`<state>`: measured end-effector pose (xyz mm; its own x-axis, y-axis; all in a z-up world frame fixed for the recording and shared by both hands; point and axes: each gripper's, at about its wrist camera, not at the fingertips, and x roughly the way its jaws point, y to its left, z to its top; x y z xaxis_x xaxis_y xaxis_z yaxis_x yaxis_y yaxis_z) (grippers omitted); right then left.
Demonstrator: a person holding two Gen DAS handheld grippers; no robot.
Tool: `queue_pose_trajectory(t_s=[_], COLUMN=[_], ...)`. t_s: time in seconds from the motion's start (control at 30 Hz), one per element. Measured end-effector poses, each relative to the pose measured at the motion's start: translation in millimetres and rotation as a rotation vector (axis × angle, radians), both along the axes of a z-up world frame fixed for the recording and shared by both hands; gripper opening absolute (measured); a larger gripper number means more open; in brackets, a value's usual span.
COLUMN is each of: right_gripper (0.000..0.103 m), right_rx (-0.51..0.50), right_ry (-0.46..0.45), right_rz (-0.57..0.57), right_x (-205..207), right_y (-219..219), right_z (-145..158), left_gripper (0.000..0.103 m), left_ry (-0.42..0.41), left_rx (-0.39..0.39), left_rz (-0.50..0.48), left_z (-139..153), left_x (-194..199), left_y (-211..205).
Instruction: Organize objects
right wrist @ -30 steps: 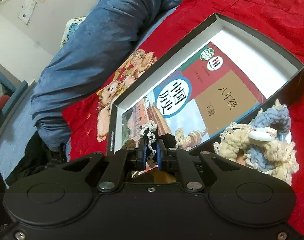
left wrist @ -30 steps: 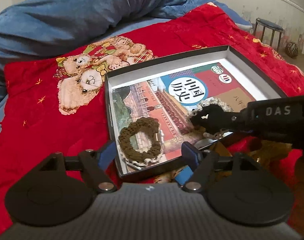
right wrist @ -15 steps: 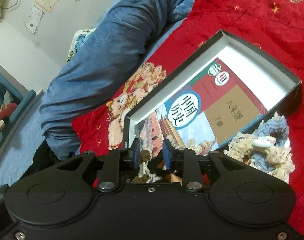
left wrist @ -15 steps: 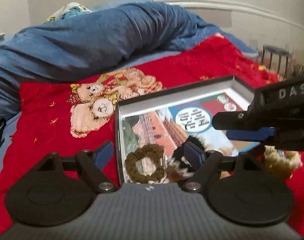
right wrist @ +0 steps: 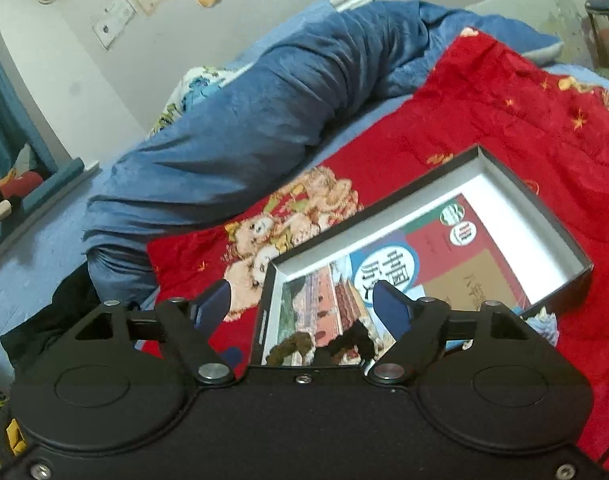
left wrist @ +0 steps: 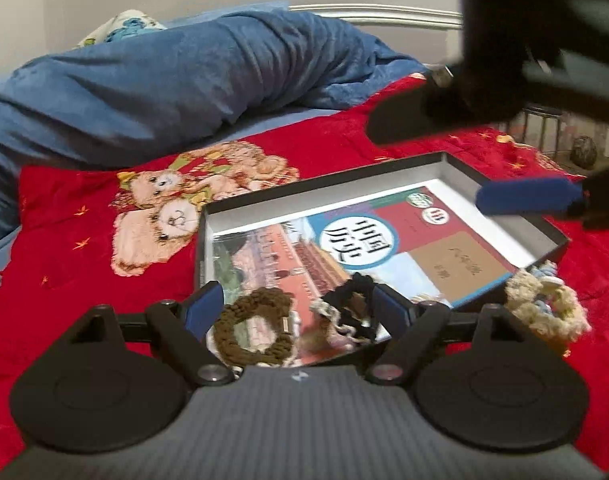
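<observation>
Two hair ties, a brown one (left wrist: 253,330) and a black one (left wrist: 350,308), lie on the book (left wrist: 384,248) in my box (left wrist: 504,184). My left claw (left wrist: 298,312) and right claw (right wrist: 300,304) are both spread wide, grasping nothing. A cream-and-blue tie (left wrist: 544,304) sits just outside the box on the red blanket (left wrist: 84,216).

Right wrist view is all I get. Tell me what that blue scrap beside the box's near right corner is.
Observer: A pile of cream and blue scrunchies, on the red blanket outside the box.
Operator: Report the dark one inside.
Observer: The black scrunchie has white lace trim, lying beside the brown scrunchie on the book.
Operator: Left gripper, status.
Observer: The left gripper is open, empty, low at the box's near edge.
</observation>
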<state>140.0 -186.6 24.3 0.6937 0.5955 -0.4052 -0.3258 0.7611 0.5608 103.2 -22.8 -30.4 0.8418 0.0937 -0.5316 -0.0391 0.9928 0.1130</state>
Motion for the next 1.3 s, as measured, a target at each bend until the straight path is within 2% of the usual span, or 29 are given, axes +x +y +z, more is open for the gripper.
queue_pose_trajectory(t_s=[0.07,0.33,0.5,0.7,0.77,0.83,0.93,1.0,1.07,1.2,1.3], right_gripper=[0.084,0.084,0.084,0.085,0.086,0.087,0.09,0.09,0.09,0.09,0.085], right_rx=[-0.01,0.016,0.079,0.061,0.123,0.249,0.362,0.357,0.307,0.222,0.162], right_ry=[-0.014,0.001,0.027,0.02,0.076,0.124,0.135,0.14,0.159,0.191,0.238], right_rz=[-0.018,-0.1,-0.114,-0.214,-0.251,-0.256,-0.284,-0.312,-0.329,-0.347,-0.354], right_x=[-2,-8,-14,-22,-22,-20,-20,-22,-25,-34,-44], right_y=[-2,-31,-54,-77,-95,-116,-141,-148,-149,-144,-138], right_z=[3,7,9,3,-3,-9,-13,-14,-14,-17,-26], left_gripper=[0.09,0.09,0.09,0.09,0.09,0.09,0.09,0.09,0.09,0.09,0.09], left_ry=[0.002,-0.018,-0.045,-0.026,-0.025,-0.021,-0.015,-0.009,0.0,-0.007,-0.001], left_rx=[0.003,-0.051,-0.027,-0.089,-0.084,-0.086,-0.136,-0.177,-0.211,-0.204,-0.213], left_rz=[-0.018,-0.065,-0.106,-0.121,-0.138,-0.158,-0.148,-0.122,-0.109,-0.129,-0.175], left_z=[-1,5,7,11,13,15,19,22,24,30,33], left_x=[-1,-7,-13,-16,-17,-15,-11,-7,-6,-12,-21], left_y=[-3,-8,-17,-22,-26,-26,-19,-12,-6,-5,-11])
